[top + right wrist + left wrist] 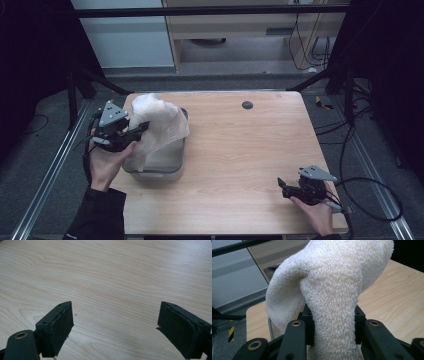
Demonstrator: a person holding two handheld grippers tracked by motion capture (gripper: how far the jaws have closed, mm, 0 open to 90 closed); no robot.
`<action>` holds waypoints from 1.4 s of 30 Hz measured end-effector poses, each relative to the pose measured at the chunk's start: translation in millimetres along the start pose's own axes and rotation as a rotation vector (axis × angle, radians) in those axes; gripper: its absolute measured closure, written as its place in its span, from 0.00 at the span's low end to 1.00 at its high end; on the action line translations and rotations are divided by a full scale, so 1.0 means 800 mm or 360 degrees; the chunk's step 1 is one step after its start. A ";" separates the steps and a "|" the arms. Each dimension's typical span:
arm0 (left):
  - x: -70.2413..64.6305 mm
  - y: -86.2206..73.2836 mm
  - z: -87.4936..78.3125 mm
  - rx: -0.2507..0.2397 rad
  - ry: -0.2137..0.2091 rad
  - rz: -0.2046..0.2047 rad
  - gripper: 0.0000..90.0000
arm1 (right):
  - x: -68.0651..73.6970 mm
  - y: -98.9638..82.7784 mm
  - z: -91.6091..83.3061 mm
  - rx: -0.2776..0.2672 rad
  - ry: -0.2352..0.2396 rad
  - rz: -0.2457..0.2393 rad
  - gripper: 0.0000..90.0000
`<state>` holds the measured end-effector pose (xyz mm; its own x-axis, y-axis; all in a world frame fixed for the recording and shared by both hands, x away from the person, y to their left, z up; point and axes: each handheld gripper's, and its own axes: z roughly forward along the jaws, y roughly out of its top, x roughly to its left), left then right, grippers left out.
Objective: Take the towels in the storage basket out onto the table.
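High view, from the left: the left gripper (134, 131) has its jaws clamped on a white towel (159, 125), holding it bunched above a grey tub (165, 171) at the left side of the wooden tabletop (240, 160); a small dark disc (247, 105) lies near the far edge; the right gripper (283, 187) rests low at the near right corner, jaws wide apart over bare wood

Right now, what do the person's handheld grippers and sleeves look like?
Both grippers, left and right, are black with square-ended tongs and brass-coloured pivot rivets. A grey triangular plate tops each. A black cable trails from the right one. The left sleeve is dark.
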<state>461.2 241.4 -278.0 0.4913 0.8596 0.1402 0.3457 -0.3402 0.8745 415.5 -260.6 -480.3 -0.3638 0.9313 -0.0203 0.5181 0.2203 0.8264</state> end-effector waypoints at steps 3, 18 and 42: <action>-0.005 0.005 -0.003 -0.0012 -0.0012 0.0017 0.73 | 0.000 0.000 0.000 -0.0001 -0.0001 0.0001 0.14; -0.040 0.032 -0.001 -0.0034 -0.0140 0.0109 0.73 | -0.001 0.001 -0.002 -0.0007 -0.0004 0.0003 0.14; -0.119 0.059 0.040 0.0079 -0.0369 0.0351 0.73 | -0.006 0.002 -0.007 -0.0026 -0.0027 0.0017 0.14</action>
<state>456.1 131.1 -264.6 0.7257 0.6553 0.2095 0.2465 -0.5319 0.8101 413.8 -265.9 -475.9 -0.3450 0.9384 -0.0205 0.5091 0.2054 0.8359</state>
